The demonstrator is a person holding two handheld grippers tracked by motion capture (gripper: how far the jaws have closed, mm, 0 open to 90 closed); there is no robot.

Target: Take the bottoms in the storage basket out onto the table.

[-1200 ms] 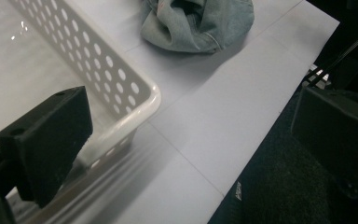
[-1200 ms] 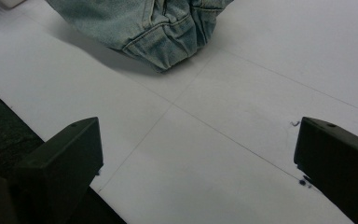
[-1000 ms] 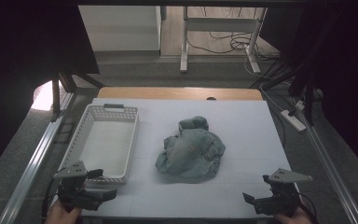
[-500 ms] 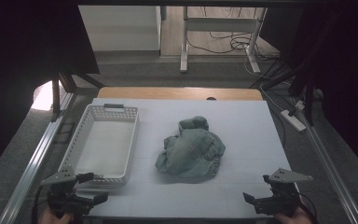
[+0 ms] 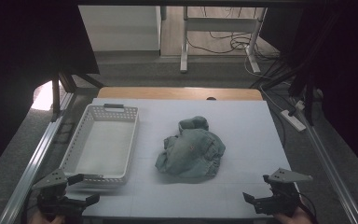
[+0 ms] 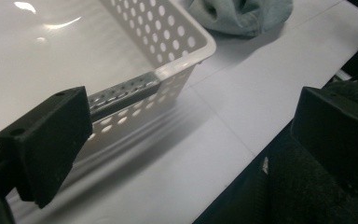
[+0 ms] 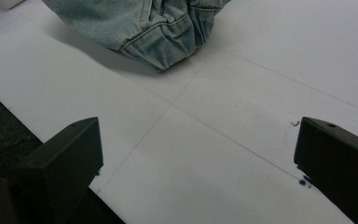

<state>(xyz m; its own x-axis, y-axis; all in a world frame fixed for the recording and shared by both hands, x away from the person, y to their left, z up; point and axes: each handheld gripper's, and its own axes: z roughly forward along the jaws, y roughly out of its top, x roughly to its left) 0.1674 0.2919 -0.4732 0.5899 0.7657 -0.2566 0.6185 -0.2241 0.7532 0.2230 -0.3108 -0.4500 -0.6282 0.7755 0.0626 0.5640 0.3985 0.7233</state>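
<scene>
A crumpled heap of pale blue denim cloth lay mid-counter, just right of an empty white perforated plastic basket. Both hand-held grippers waited at the near edge with jaws spread wide, holding nothing — the left hand-held gripper by the basket's near corner, the right hand-held gripper on the bare white counter. The denim lay ahead and to the left of the right one, which looked the nearer.

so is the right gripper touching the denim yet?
Apart. The right gripper view shows bare white table between the open right gripper and the denim.
</scene>
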